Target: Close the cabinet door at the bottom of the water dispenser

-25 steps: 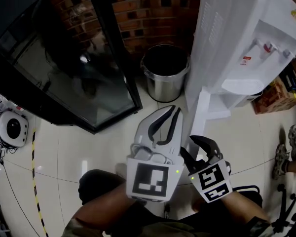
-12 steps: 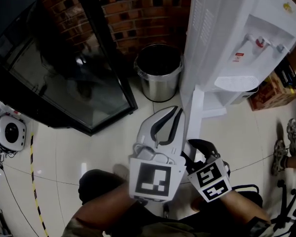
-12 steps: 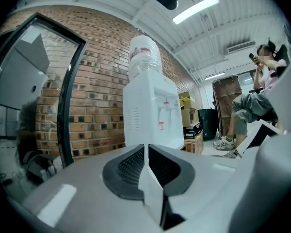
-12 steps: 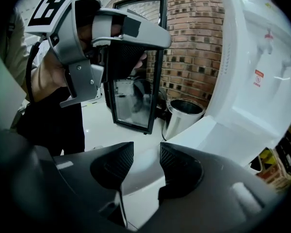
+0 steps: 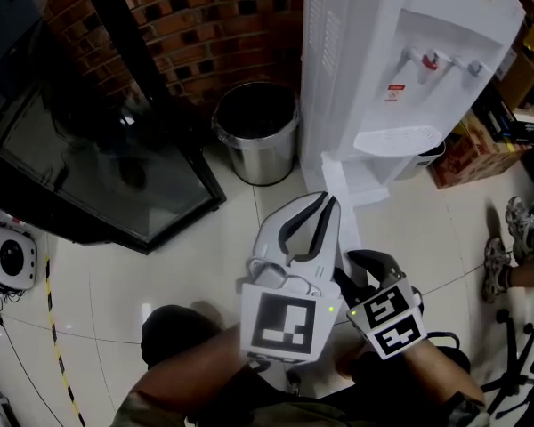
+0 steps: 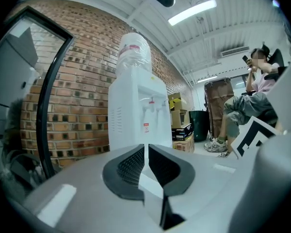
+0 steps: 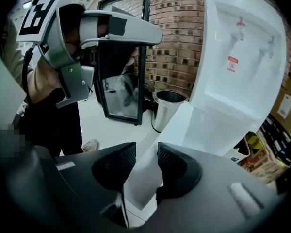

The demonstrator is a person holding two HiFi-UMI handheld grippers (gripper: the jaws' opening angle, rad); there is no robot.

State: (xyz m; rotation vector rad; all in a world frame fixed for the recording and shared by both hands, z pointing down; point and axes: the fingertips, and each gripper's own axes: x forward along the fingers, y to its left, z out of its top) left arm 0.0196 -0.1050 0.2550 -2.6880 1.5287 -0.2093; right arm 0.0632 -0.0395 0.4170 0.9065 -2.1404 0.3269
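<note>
— Right gripper?
— Closing, pads not yet pressing, around the edge of the white cabinet door, swung open at the foot of the water dispenser.
— Left gripper?
— Nearly together, empty.
— Writing?
— Red-and-white sticker under 2 taps, too small to read.

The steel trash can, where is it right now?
In the head view the steel trash can stands at upper centre by the brick wall, between the black glass-fronted cabinet on its left and the white water dispenser on its right.
</note>
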